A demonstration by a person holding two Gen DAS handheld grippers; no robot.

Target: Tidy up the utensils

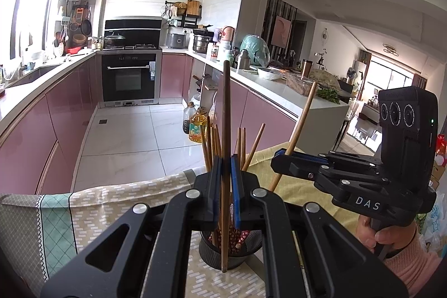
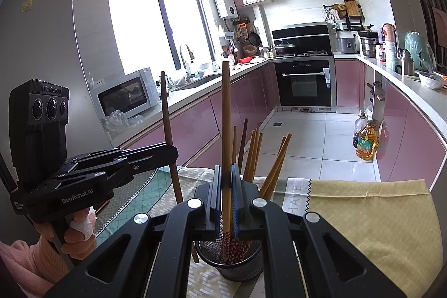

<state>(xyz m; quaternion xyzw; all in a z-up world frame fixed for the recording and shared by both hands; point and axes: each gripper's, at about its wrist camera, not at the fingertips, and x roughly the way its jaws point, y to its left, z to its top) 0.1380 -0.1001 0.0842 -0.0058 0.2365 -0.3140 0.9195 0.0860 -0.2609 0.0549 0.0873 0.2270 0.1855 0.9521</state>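
left hand-held gripper [image 1: 225,168] clenched on a dark brown chopstick [image 1: 225,113], upright, its lower tip down outside the front wall of the black mesh holder [image 1: 208,250], touching or just above the cloth; cannot tell which. right hand-held gripper [image 2: 226,178] clenched on a lighter chopstick [image 2: 226,113], near vertical, its patterned lower end inside the mesh holder. in the left view the right hand-held gripper sits to the right with its chopstick tilted. holder stands on the worktop, on a patterned cloth [image 1: 111,200], with a yellow cloth [image 2: 368,211] just beside it. a bundle of chopsticks [image 2: 252,155] stands in the holder, leaning outward. an oil bottle [image 2: 366,143] stands on the kitchen floor beyond.
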